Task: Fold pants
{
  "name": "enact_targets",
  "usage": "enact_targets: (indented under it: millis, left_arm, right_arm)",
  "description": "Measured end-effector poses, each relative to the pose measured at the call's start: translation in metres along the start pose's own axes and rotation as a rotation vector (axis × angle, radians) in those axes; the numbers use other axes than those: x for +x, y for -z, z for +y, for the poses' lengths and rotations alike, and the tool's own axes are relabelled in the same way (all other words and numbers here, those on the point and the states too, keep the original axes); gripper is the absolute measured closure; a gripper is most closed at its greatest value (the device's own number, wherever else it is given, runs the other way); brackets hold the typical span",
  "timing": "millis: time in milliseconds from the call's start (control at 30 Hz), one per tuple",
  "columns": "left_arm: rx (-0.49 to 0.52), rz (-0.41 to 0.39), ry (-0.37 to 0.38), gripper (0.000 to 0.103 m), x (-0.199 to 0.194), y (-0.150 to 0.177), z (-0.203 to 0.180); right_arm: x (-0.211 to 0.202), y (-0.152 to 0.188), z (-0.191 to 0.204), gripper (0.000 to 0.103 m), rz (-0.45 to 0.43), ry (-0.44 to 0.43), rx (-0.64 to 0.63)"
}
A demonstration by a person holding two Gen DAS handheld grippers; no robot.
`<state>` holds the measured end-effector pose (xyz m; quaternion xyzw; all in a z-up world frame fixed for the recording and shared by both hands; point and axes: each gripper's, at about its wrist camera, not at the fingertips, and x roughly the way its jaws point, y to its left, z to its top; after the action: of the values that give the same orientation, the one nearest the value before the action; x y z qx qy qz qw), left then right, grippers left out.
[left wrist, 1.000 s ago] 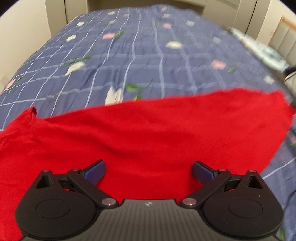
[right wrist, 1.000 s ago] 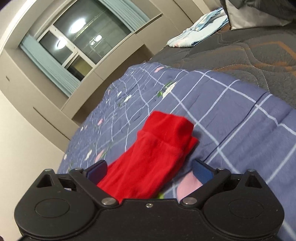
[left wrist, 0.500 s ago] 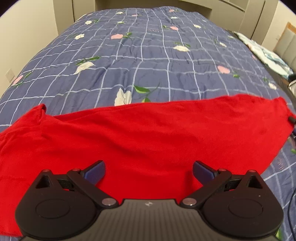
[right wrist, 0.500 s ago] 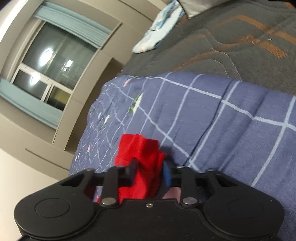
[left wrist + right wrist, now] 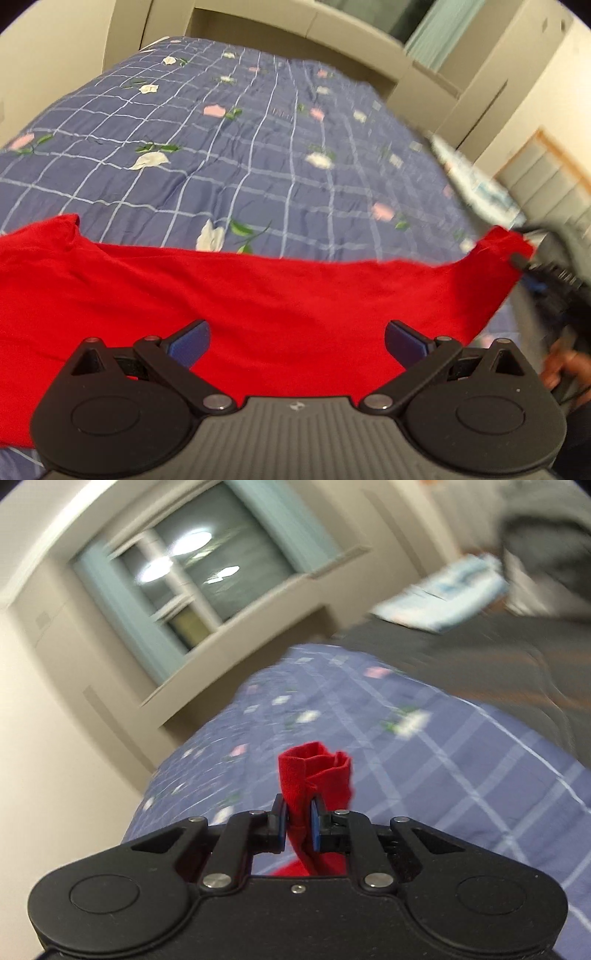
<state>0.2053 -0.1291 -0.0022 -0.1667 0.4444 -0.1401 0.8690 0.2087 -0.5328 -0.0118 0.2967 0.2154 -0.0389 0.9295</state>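
While the left gripper (image 5: pixel 297 341) stands wide open above the red pants (image 5: pixel 258 295) spread on the checked blue quilt (image 5: pixel 258 147), the right gripper (image 5: pixel 298 825) has just closed, its pads pinching the bunched pants end (image 5: pixel 314 775).

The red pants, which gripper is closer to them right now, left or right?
Right. The right gripper has just closed on a bunched end of the red pants. The left gripper hangs open over their middle, gripping nothing.
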Motion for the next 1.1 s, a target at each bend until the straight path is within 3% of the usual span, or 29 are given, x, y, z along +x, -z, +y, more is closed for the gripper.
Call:
enact_targets:
  millis: [167, 333, 533, 700, 767, 833, 900, 1000, 1100]
  left_arm:
    - [-0.1, -0.077, 0.106, 0.0, -0.023, -0.003, 0.022]
    - [-0.144, -0.129, 0.104, 0.0, -0.036, -0.004, 0.047]
    - [-0.158, -0.121, 0.051, 0.001, -0.036, 0.0, 0.07]
    - [-0.141, -0.089, 0.046, 0.001, -0.027, 0.004, 0.072]
    - [-0.136, -0.076, 0.053, 0.001, -0.024, 0.006, 0.069]
    - [-0.125, -0.06, 0.061, 0.001, -0.018, 0.006, 0.065]
    - [-0.114, -0.047, 0.073, 0.001, -0.015, 0.006, 0.061]
    - [-0.115, -0.007, 0.092, 0.001, -0.003, 0.001, 0.057]
    - [-0.138, 0.048, 0.106, 0.001, 0.015, -0.002, 0.053]
  right_arm:
    - [-0.017, 0.026, 0.079, 0.09, 0.008, -0.112, -0.21]
    - [-0.023, 0.079, 0.136, 0.09, 0.099, -0.174, -0.354]
    - [-0.006, 0.156, 0.163, 0.09, 0.273, -0.143, -0.499]
    - [-0.003, 0.187, 0.17, 0.088, 0.318, -0.113, -0.619]
    - [-0.005, 0.19, 0.17, 0.08, 0.318, -0.123, -0.635]
    - [-0.01, 0.19, 0.168, 0.064, 0.32, -0.152, -0.622]
    - [-0.02, 0.187, 0.166, 0.04, 0.31, -0.186, -0.613]
    - [-0.037, 0.182, 0.161, 0.028, 0.276, -0.21, -0.603]
    - [-0.051, 0.177, 0.153, 0.019, 0.239, -0.167, -0.579]
